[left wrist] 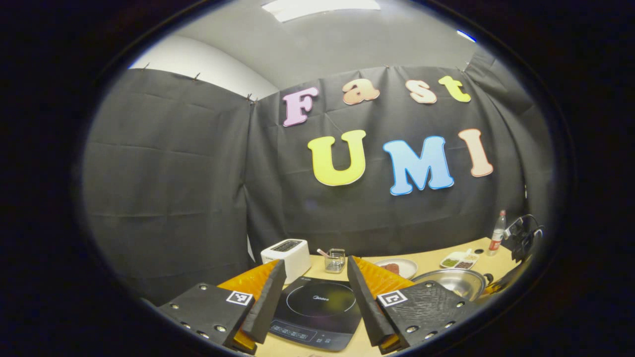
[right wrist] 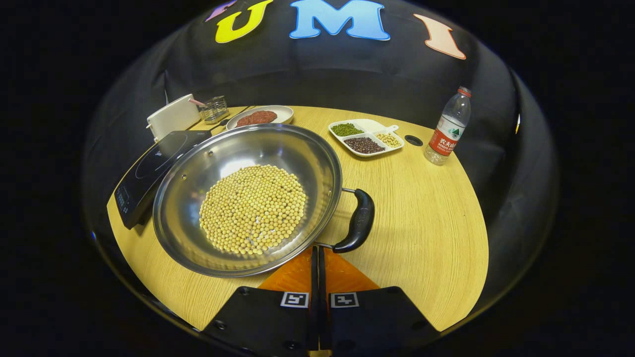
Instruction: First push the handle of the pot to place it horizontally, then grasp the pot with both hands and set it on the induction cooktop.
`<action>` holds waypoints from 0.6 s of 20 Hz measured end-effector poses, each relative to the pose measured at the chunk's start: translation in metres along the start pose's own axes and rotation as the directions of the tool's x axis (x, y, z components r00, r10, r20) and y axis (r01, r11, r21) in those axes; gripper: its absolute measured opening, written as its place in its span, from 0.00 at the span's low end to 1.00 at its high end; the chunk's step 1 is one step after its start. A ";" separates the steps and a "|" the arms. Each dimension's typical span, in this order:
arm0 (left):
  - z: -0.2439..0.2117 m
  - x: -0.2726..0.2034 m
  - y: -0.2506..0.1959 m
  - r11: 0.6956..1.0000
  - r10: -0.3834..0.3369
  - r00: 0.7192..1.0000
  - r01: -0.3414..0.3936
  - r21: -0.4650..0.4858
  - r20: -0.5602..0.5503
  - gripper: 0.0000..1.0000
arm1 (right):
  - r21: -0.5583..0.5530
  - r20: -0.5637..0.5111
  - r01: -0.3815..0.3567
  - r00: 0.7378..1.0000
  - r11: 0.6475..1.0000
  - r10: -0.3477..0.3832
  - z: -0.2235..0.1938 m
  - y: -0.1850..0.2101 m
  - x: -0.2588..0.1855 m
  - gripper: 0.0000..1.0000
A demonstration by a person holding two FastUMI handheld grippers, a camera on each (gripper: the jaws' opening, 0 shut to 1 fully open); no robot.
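A steel pot (right wrist: 183, 198) holding soybeans (right wrist: 253, 208) sits on the wooden table, touching the right edge of the black induction cooktop (right wrist: 154, 168). Its black side handle (right wrist: 359, 220) points toward the near right. My right gripper (right wrist: 317, 250) is shut on nothing, its tips at the pot's rim beside the lower end of the handle. My left gripper (left wrist: 316, 263) hangs open above the table with the cooktop (left wrist: 317, 307) showing between its fingers. In the left gripper view the pot (left wrist: 449, 280) lies to the right.
Behind the cooktop stand a white toaster (right wrist: 173, 116), a small wire basket (right wrist: 214, 109) and a plate of meat (right wrist: 263, 116). A divided dish of beans (right wrist: 367, 136) and a water bottle (right wrist: 449, 126) stand at the back right. Bare table (right wrist: 426, 223) lies right of the handle.
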State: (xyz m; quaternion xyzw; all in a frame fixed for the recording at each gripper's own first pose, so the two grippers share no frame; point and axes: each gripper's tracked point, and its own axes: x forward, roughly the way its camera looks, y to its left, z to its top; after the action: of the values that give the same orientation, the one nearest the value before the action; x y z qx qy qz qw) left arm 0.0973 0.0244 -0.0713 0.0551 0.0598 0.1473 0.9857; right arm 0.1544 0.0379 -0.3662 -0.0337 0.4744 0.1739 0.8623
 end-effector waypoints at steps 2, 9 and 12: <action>-0.004 0.001 -0.002 1.000 -0.005 1.000 0.005 -0.004 -0.008 0.72 | 0.013 0.009 0.018 1.000 1.000 -0.018 0.001 -0.002 0.001 0.02; -0.016 0.011 -0.017 0.999 -0.047 0.999 0.047 -0.006 -0.026 0.73 | 0.025 0.115 0.073 0.990 0.997 -0.076 0.023 -0.010 -0.011 0.03; -0.026 0.020 -0.030 0.997 -0.082 0.996 0.081 -0.010 -0.040 0.73 | 0.077 0.207 0.067 0.975 0.995 -0.082 0.042 -0.011 -0.032 0.12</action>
State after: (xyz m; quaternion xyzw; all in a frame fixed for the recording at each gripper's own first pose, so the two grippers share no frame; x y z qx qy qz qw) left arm 0.1209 0.0043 -0.1024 0.0453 0.0813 0.1084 0.9897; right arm 0.1763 0.0284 -0.3179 -0.0027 0.3850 0.1275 0.9141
